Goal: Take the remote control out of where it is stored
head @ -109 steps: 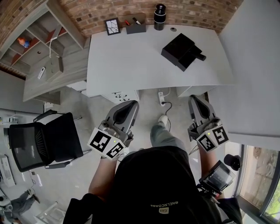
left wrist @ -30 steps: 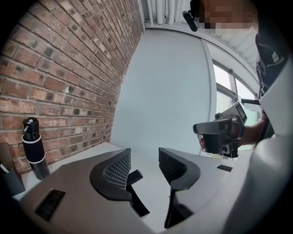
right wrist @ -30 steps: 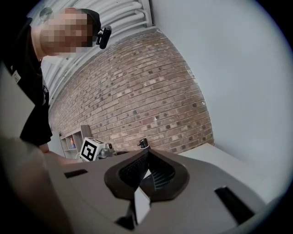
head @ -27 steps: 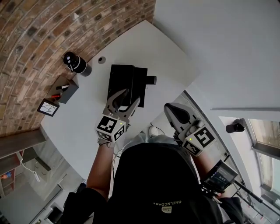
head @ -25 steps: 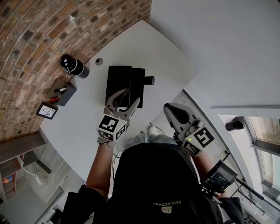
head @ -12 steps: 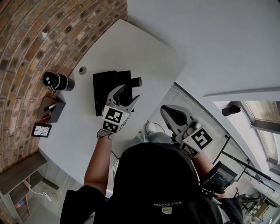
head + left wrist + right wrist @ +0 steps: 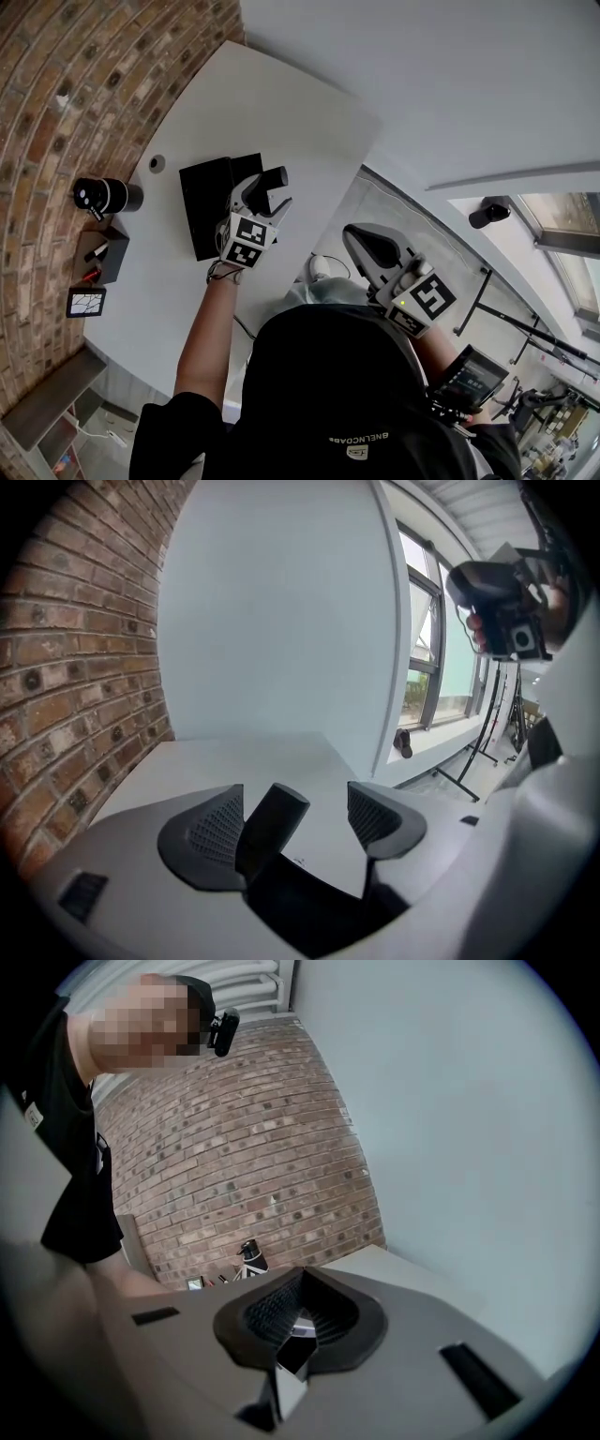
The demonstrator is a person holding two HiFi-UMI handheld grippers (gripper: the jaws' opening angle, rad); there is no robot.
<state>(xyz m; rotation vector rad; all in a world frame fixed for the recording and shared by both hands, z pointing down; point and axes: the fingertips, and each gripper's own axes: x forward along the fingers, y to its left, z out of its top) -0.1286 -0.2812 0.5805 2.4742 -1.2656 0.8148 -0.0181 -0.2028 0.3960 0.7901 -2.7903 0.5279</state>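
head view: above the person's head, looking steeply down on the table (image 7: 281, 103); left gripper view: low and close over the table, facing the white wall (image 7: 281, 611) and windows (image 7: 422, 667); right gripper view: further back, facing the brick wall (image 7: 244, 1147); all three share table and brick wall

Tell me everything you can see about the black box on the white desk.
The black box is matte, flat and rectangular, lying on the white desk. A black round-ended stub sticks out of its side toward the desk's edge. The left gripper, its fingers having just been opening, stands open around that stub. The stub sits close to one finger, contact unclear.
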